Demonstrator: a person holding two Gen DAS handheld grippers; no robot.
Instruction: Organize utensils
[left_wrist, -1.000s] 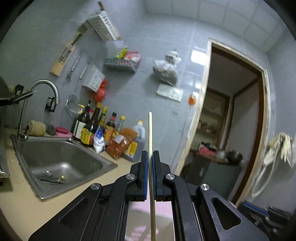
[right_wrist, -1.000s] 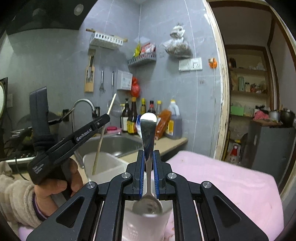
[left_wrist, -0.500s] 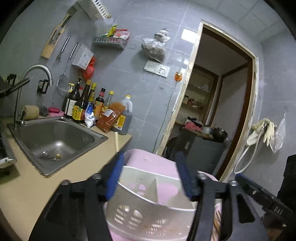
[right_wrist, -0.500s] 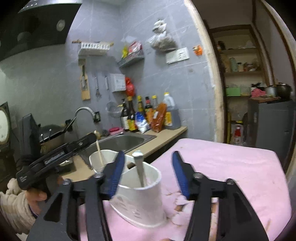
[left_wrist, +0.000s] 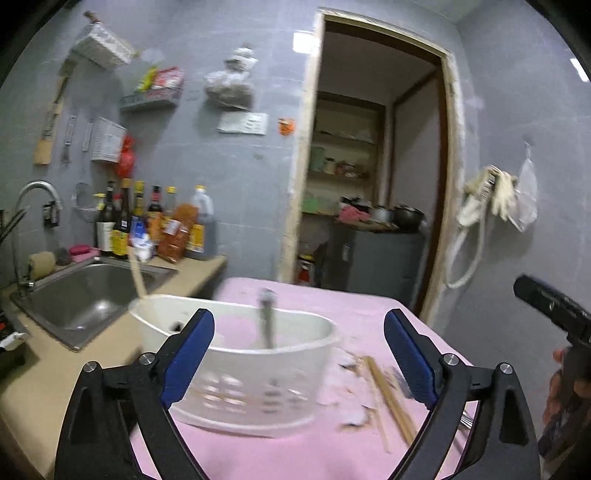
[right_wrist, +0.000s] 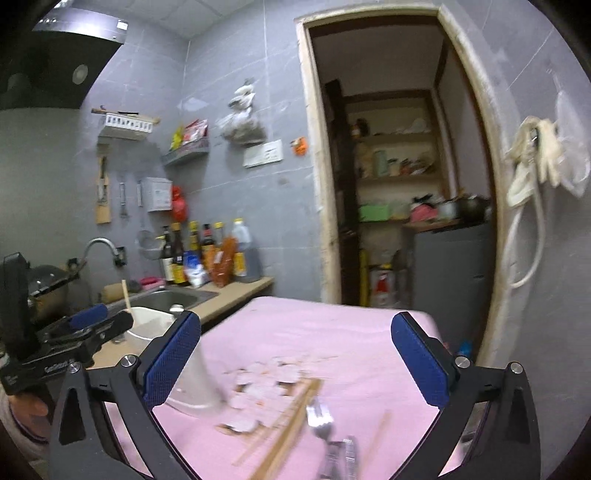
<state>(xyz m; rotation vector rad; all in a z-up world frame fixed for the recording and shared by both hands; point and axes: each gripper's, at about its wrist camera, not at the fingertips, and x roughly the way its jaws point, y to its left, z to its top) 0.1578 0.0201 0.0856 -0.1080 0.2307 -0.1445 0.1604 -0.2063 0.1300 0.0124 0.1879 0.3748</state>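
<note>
Left tool (left_wrist: 295, 354): jaws spread wide, nothing between them; it hangs over the pink desk (left_wrist: 303, 454) just in front of the holder.
Right tool (right_wrist: 295, 360): jaws spread wide, holding nothing; it points down at the loose utensils on the desk.
Holder (left_wrist: 255, 391): one white plastic caddy with slotted sides, standing on the pink desk near the edge that meets the sink counter.
In the holder: one wooden chopstick (left_wrist: 137, 275) leaning at the left end, and one metal spoon (left_wrist: 266, 314) standing handle-up near the middle. Both are blurred.
Loose chopsticks (right_wrist: 291, 421): a bundle lying slantwise on the desk, right of the holder; blur keeps the count uncertain, at least two.
Fork (right_wrist: 320, 417): one metal fork lying beside the chopsticks, tines toward the holder.
Other metal pieces (right_wrist: 347, 456): next to the fork handle, too smeared to count or name.
Sink (left_wrist: 79, 295): one steel basin, left of the desk.
Bottles (left_wrist: 155, 225): a row of about seven against the wall behind the sink.
</note>
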